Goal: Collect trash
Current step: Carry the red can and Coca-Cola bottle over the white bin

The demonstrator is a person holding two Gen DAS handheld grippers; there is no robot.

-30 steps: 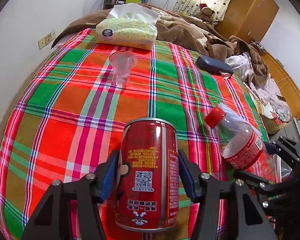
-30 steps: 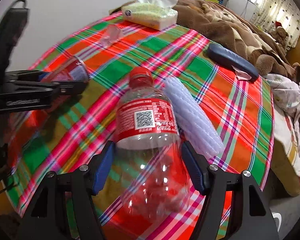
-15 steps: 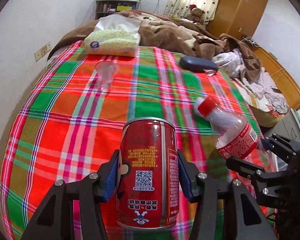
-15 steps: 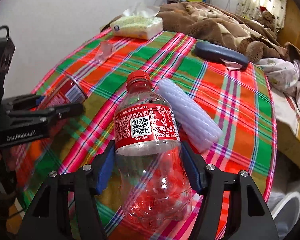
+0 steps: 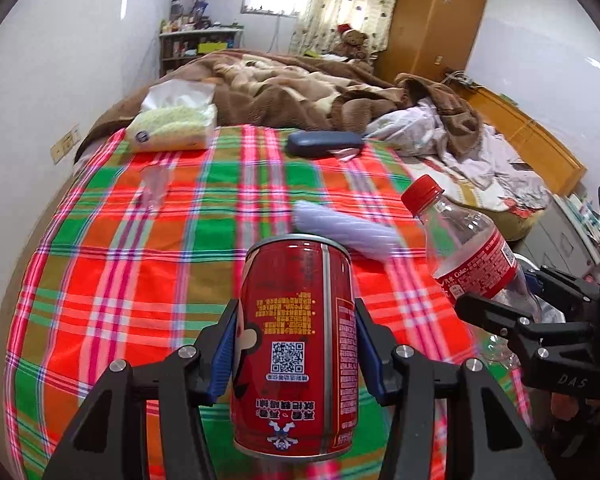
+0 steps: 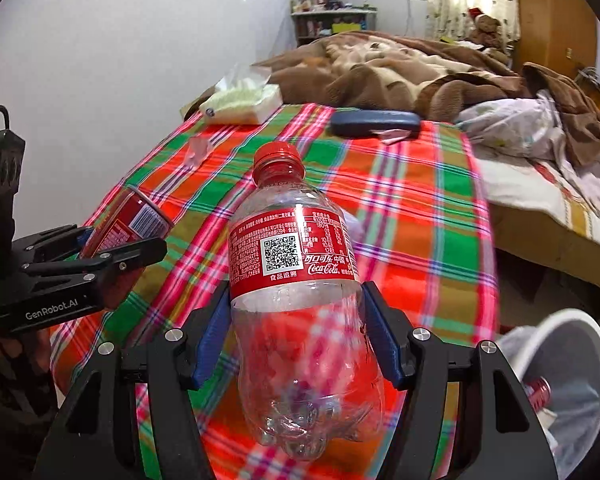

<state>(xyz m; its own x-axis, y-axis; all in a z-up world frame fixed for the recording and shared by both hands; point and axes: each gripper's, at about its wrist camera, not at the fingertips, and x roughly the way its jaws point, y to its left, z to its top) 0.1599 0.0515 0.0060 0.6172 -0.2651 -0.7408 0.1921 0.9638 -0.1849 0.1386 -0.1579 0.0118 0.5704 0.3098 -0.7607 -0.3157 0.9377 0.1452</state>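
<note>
At four o'clock from the right gripper (image 6: 296,344), clamped on the upright bottle (image 6: 296,280), sits the bin (image 6: 580,364); nearer it than the left gripper (image 5: 294,354) gripping the can (image 5: 296,344).

Each view looks forward and downward from close behind its own claw, over the plaid bed (image 5: 140,280) toward the far window wall. The left wrist view sits close on the can (image 5: 296,344), with the right claw (image 5: 512,316) at its right edge. The right wrist view sits close on the bottle (image 6: 296,280), with the left claw (image 6: 100,256) at its left edge. Both share the tissue pack (image 5: 172,128), the blanket (image 6: 400,68) and the wardrobe (image 5: 432,20).
</note>
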